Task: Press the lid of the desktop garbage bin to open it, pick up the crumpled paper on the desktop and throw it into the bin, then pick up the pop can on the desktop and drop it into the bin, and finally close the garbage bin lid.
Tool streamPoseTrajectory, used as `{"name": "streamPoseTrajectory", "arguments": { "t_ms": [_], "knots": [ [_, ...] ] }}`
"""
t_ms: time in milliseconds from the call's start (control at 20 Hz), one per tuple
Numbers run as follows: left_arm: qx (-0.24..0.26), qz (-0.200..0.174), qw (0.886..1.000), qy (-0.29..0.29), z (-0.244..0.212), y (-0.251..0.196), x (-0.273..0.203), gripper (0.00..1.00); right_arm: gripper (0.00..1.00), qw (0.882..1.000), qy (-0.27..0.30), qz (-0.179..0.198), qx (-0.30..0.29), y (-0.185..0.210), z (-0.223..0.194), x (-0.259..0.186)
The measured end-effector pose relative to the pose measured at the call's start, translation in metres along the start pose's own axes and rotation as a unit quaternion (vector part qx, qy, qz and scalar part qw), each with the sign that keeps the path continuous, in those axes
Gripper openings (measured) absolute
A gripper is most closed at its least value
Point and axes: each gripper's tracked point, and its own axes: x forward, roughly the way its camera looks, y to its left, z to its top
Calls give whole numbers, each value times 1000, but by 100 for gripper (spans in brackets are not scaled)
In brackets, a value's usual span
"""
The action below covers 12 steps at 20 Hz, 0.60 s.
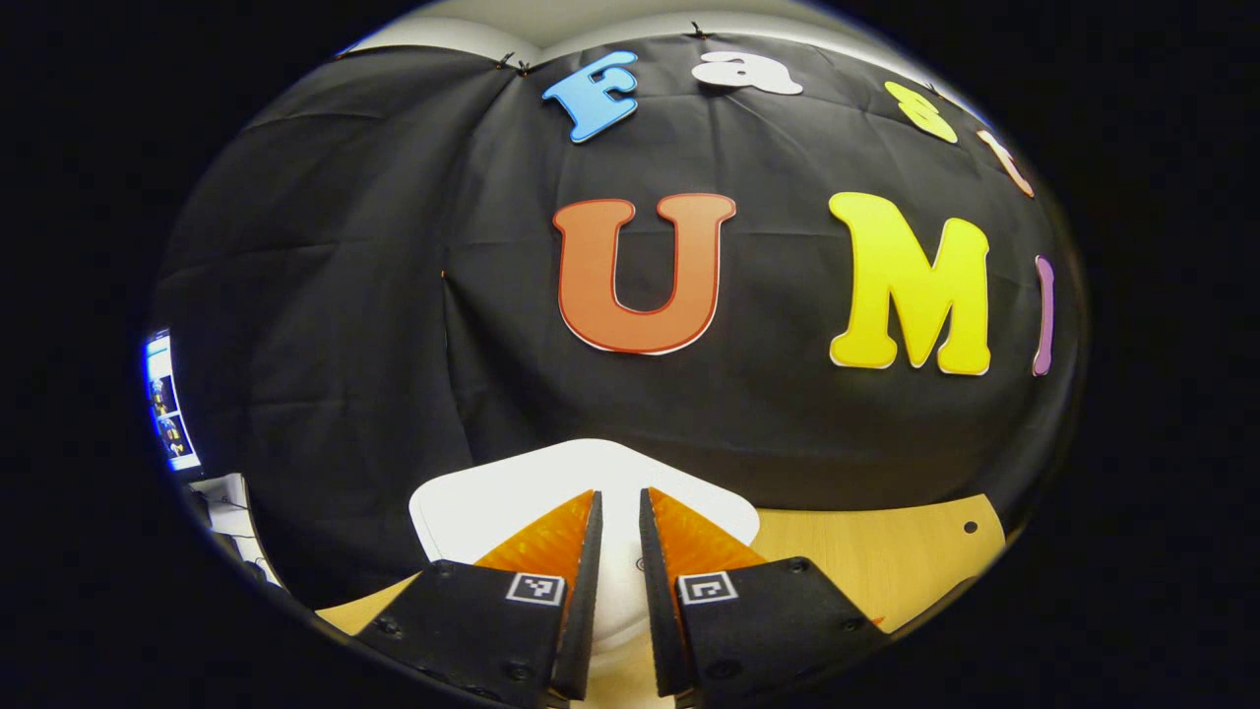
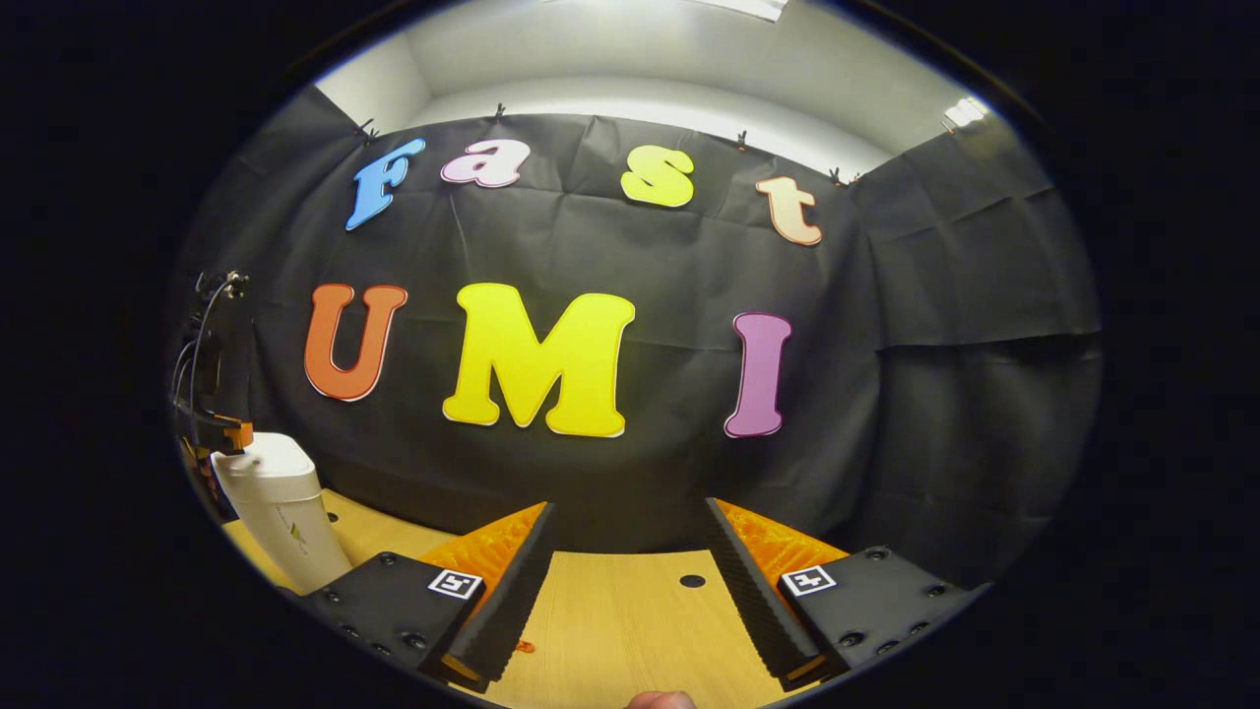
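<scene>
Left gripper [image 1: 620, 507] is hovering over the white bin [image 1: 512, 497], its 2 fingers nearly pressed together, pinching nothing. Right gripper [image 2: 625, 537] is hanging above the wooden desk [image 2: 630, 611], fingers spread and empty; the bin [image 2: 281, 507] is standing far to its left. Risk: an off-centre press could be sliding off the rounded lid, tipping the bin.

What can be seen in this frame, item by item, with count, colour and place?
garbage bin: one, white, at the table's left end in the right gripper view; its closed lid lies under the left fingers in the left gripper view.
table: one, light wood, with small dark holes.
monitor: one, lit, far left in the left gripper view.
left hand-held gripper: one, fingers nearly together over the lid, with a narrow gap between them.
right hand-held gripper: one, open above the bare table.
</scene>
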Motion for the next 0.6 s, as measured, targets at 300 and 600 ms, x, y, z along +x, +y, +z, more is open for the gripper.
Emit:
{"name": "streamPoseTrajectory", "arguments": {
  "t_ms": [300, 600],
  "knots": [
    [0, 0, 1000, 27, -21, -2, 10, 10, 94, 1000, 9, -3, 1, -4, -7, 3],
    [-8, 24, 999, 33, -31, 0, 11, 4, 94, 1000, 27, 8, 9, 10, -22, 12]
  ]
}}
